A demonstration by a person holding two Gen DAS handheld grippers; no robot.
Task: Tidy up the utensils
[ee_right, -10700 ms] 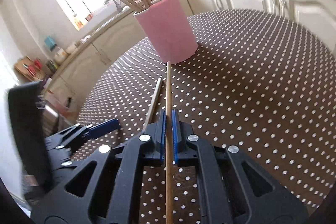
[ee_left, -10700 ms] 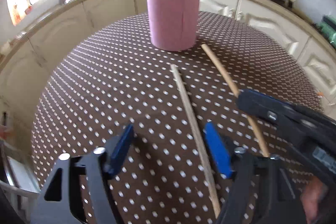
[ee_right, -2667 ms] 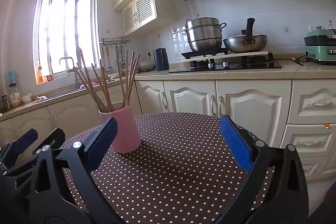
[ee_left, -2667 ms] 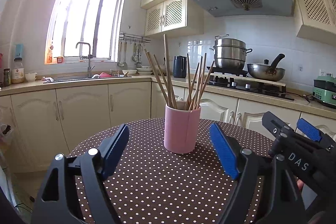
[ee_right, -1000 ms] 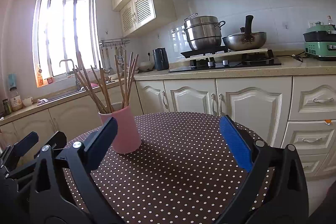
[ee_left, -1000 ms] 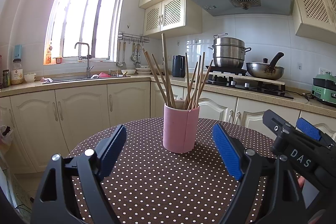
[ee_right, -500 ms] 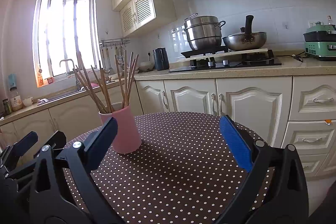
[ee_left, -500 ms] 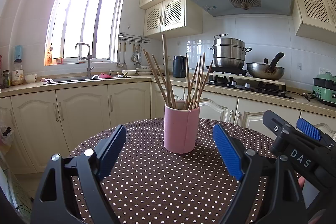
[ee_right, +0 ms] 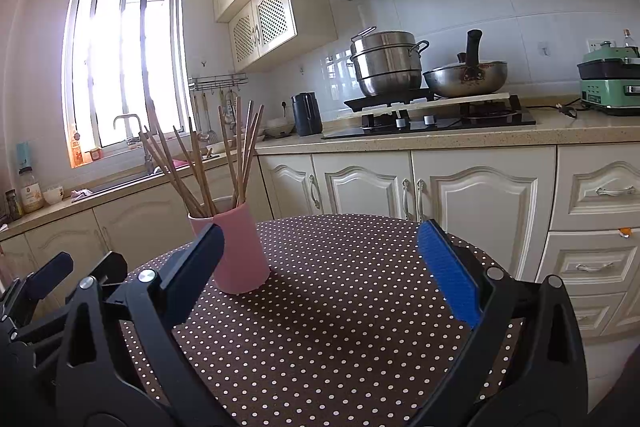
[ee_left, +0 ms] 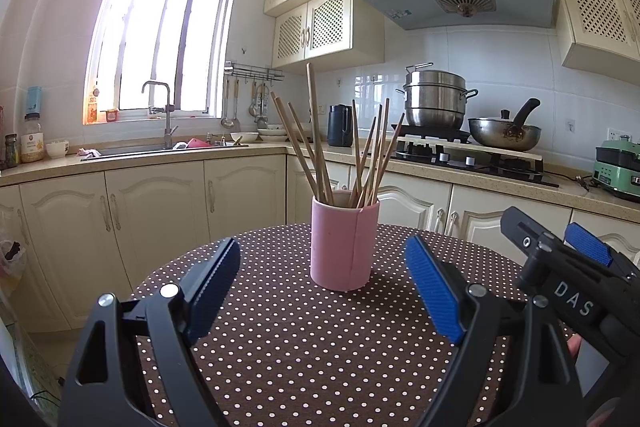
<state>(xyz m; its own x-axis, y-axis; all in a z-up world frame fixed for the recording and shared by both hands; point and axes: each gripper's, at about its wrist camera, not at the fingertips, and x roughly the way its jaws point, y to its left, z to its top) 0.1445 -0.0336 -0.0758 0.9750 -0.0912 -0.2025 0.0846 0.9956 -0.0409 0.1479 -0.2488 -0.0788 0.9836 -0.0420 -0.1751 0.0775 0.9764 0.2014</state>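
A pink cup (ee_left: 344,241) stands upright on the round brown dotted table (ee_left: 300,343), with several wooden chopsticks (ee_left: 320,147) fanned out of its mouth. My left gripper (ee_left: 322,279) hovers in front of the cup, open wide and holding nothing. From the right wrist view the same pink cup (ee_right: 240,253) sits left of centre with its chopsticks (ee_right: 224,163). There my right gripper (ee_right: 320,267) is open too, empty over the table (ee_right: 340,327). The right gripper (ee_left: 568,259) also shows at the right edge of the left wrist view.
Cream cabinets and a counter (ee_left: 160,155) ring the table, with a sink and tap (ee_left: 164,119) under the window. A stove (ee_right: 432,115) carries a steel pot (ee_right: 388,63) and a pan (ee_right: 468,75). A green appliance (ee_right: 612,87) sits far right.
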